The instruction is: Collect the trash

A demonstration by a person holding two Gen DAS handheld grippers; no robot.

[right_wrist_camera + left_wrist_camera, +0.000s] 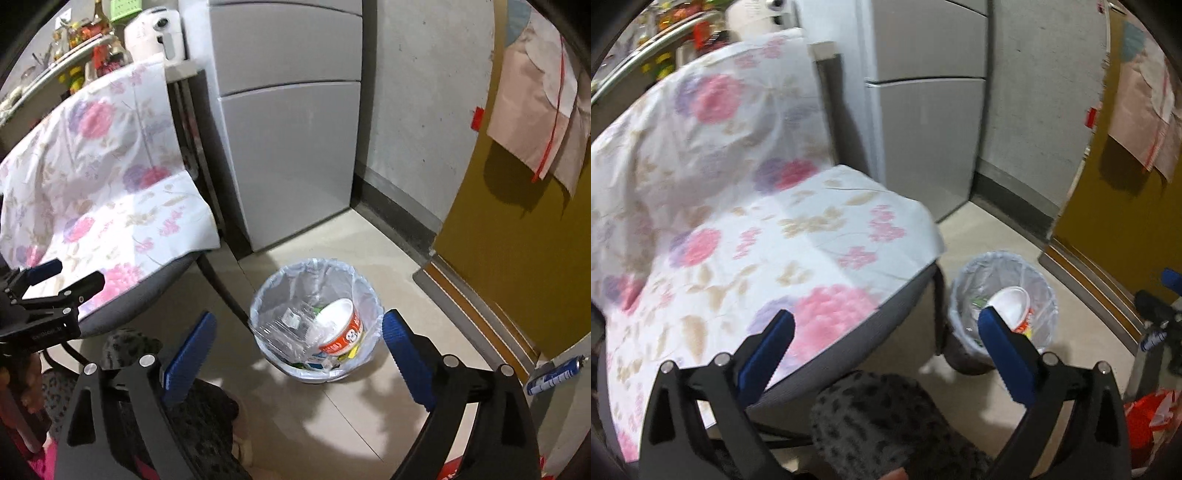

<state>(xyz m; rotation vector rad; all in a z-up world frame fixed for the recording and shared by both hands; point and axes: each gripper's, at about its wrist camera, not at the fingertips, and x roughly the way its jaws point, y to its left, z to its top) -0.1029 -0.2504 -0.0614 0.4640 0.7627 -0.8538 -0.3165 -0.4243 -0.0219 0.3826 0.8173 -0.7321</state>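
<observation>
Floor [332,417] w/ lined bin [258,314], spray can [556,374]

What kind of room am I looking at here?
Probably a lived-in home, perhaps a kitchen corner: a tall silver-grey refrigerator stands against the wall, beside a chair draped in white floral cloth, with a bag-lined round waste bin on the pale tiled floor.

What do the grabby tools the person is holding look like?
Each tool is black and shaped like a big fork with two arms. The left tool and the right tool both have bright blue ribbed pads on their fingers. Shiny silver bolts join the black pieces. The person wears fuzzy leopard-spotted clothing.
</observation>
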